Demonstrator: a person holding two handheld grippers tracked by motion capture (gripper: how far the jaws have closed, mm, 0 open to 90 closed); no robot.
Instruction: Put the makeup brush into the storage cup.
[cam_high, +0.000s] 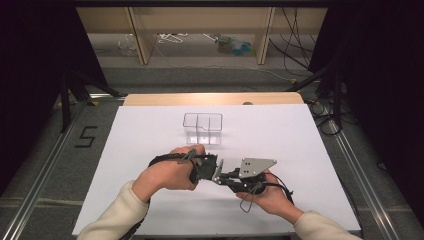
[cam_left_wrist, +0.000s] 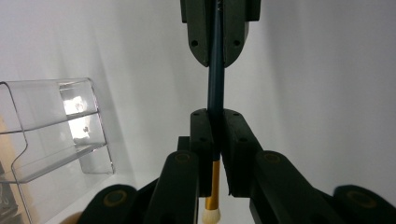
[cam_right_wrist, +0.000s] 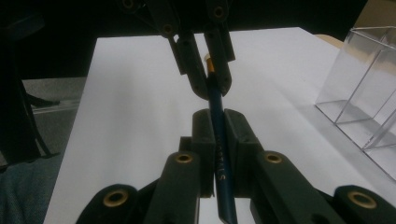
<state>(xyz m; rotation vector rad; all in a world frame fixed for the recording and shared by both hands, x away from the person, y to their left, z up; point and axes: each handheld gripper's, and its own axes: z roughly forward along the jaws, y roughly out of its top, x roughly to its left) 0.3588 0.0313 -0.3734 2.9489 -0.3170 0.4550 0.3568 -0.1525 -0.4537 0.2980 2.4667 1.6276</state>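
**One pencil, two grippers, a handover in mid-air**

A single dark blue pencil (cam_right_wrist: 219, 140), with a gold band and a pale eraser end (cam_left_wrist: 212, 212), hangs above the white worktop (cam_high: 150, 130), clamped at both ends. The left gripper (cam_left_wrist: 214, 135) is closed tight on the stretch near the gold band; the right gripper (cam_right_wrist: 216, 135) is closed on the shaft nearer the sharpened tip. The two face each other nose to nose in front of the person, a hand (cam_high: 167, 175) behind each.

To pass it over cleanly, I would judge that one gripper should let go only while the other grips firmly, and the pencil should stay in line with both, so it does not twist or slip.

Just beyond stands one clear plastic organizer (cam_high: 202, 128), divided into compartments, apparently empty. Count: one pencil, two grippers, one organizer.
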